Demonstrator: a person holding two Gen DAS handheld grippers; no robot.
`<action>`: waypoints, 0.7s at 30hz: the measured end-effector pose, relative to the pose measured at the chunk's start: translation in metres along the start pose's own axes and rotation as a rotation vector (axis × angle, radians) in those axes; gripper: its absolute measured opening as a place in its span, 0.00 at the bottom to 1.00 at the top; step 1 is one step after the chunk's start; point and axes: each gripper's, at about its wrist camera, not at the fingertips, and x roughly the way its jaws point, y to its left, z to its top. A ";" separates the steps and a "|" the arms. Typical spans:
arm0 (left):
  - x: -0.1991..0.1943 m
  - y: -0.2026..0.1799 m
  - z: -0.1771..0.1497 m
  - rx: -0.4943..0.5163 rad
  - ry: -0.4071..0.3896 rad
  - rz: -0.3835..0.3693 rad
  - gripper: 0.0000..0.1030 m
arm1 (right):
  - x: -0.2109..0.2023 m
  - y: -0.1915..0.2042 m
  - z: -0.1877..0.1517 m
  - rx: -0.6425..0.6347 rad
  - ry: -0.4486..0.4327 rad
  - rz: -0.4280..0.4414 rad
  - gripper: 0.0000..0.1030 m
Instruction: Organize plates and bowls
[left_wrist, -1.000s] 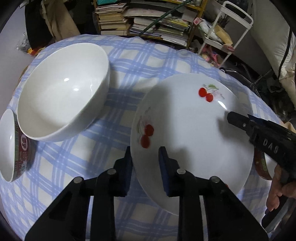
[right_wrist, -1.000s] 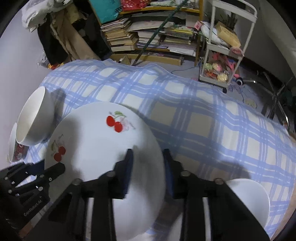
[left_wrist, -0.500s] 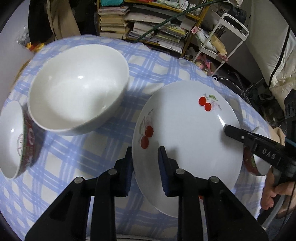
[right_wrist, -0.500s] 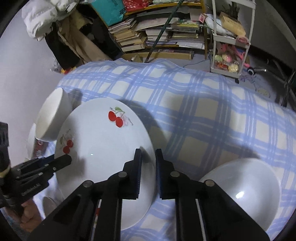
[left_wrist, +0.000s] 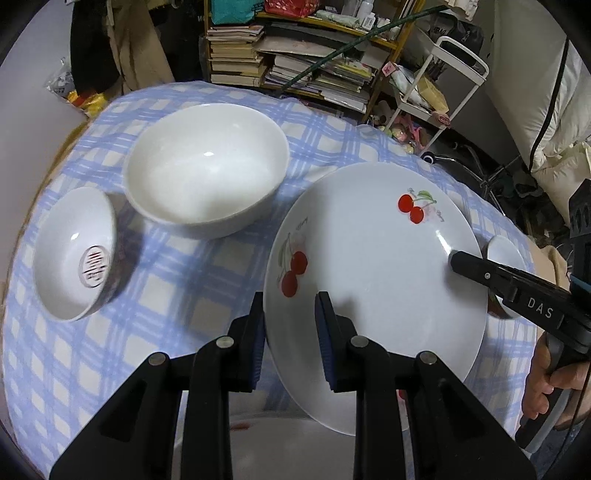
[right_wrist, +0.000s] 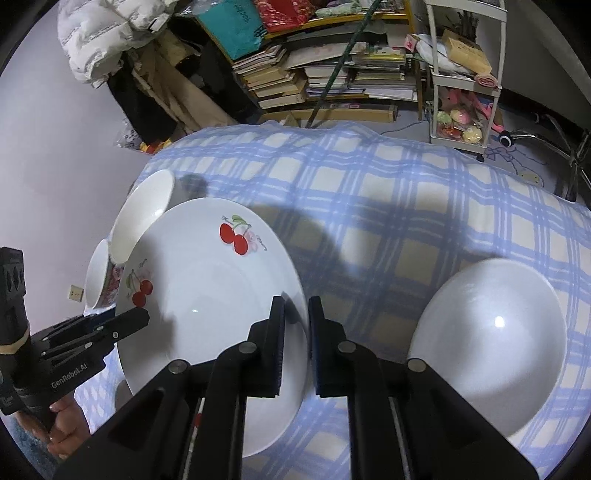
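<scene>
A white plate with red cherries (left_wrist: 369, 266) (right_wrist: 207, 295) hangs above the blue checked tablecloth (right_wrist: 369, 206), gripped on both sides. My left gripper (left_wrist: 290, 306) is shut on its left rim, and its fingers (right_wrist: 129, 323) show in the right wrist view. My right gripper (right_wrist: 295, 306) is shut on the opposite rim, with one finger (left_wrist: 476, 269) lying across the plate's face in the left wrist view. Left of the plate stand a large white bowl (left_wrist: 203, 181) (right_wrist: 147, 210) and a small red-patterned bowl (left_wrist: 74, 254) (right_wrist: 98, 280).
A plain white dish (right_wrist: 491, 339) sits on the cloth to the right of my right gripper. Another small bowl (left_wrist: 504, 254) peeks from behind the plate's right rim. Beyond the table's far edge are stacked books (left_wrist: 236, 55) and a white trolley (right_wrist: 465, 74).
The right gripper's jaws closed onto the plate's rim. Both grippers then rose with the plate, so more of the table and both left-hand bowls came into view.
</scene>
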 end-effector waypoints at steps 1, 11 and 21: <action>-0.004 0.002 -0.002 0.001 -0.002 0.002 0.24 | -0.002 0.004 -0.002 -0.007 0.000 0.001 0.14; -0.049 0.031 -0.038 -0.037 -0.028 0.011 0.24 | -0.021 0.046 -0.031 -0.033 -0.017 0.030 0.14; -0.075 0.057 -0.086 -0.048 -0.018 0.046 0.24 | -0.031 0.084 -0.070 -0.077 -0.027 0.037 0.13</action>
